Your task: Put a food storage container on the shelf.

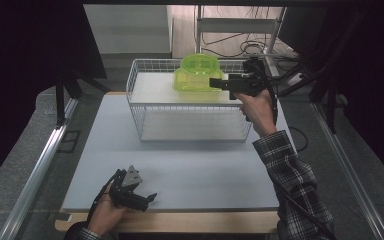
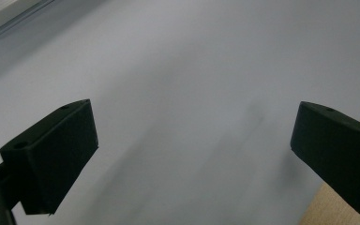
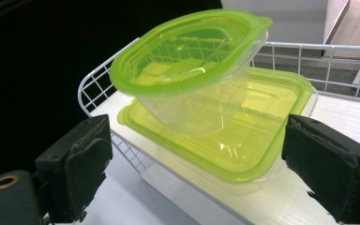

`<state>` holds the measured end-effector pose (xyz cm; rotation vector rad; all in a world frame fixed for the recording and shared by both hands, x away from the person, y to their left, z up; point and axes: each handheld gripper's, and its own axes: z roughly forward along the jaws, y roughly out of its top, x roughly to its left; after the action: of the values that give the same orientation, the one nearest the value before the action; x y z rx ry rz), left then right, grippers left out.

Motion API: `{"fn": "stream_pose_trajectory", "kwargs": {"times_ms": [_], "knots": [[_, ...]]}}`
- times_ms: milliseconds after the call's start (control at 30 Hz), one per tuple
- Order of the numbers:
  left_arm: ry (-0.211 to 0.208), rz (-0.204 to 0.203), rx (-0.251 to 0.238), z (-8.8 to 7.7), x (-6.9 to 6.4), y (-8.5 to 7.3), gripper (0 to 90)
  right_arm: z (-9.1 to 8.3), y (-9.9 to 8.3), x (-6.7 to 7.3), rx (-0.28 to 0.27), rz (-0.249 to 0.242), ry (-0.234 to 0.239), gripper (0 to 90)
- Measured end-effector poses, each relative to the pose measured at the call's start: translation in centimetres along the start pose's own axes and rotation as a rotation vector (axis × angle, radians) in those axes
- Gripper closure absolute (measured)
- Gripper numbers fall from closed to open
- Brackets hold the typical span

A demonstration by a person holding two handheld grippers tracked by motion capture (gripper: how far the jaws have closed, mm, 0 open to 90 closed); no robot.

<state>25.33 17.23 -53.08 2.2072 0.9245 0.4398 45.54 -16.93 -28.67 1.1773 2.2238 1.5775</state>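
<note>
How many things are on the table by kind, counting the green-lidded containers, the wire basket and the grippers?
Green-lidded containers: 2, a small oval container stacked on a large square container
Wire basket: 1
Grippers: 2, left gripper and right gripper, both open
Total: 5

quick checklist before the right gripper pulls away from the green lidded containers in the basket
1. Right gripper open, fingers off the containers: ok.
2. Small round container sits on the square container: ok, though it is tilted.
3. Round container steady enough to stay put: cannot tell.
4. Both lids closed: appears ok.
5. Stack is on the wire basket's upper shelf: ok.
6. Left gripper open, near the table's front edge, out of the way: ok.
</note>
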Motion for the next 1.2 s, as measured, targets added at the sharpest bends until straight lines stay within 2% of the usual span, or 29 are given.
{"fn": "stream_pose_trajectory", "kwargs": {"times_ms": [267,667,1067,1200], "knots": [[0.000,-0.001,0.001,0.0,0.0,0.0,0.7,-0.4,-1.2,0.5,0.004,-0.059,-0.010,5.6],[0.001,-0.003,-0.002,0.1,0.0,0.0,0.7,-1.1,-2.9,1.2,0.014,-0.110,-0.021,4.2],[-0.001,-0.005,-0.001,0.1,0.0,0.0,0.8,-1.4,-5.0,1.6,0.042,-0.146,-0.001,3.9],[0.000,-0.003,0.000,0.1,0.0,0.0,0.8,-1.4,-5.8,1.6,0.051,-0.159,-0.008,3.1]]}}
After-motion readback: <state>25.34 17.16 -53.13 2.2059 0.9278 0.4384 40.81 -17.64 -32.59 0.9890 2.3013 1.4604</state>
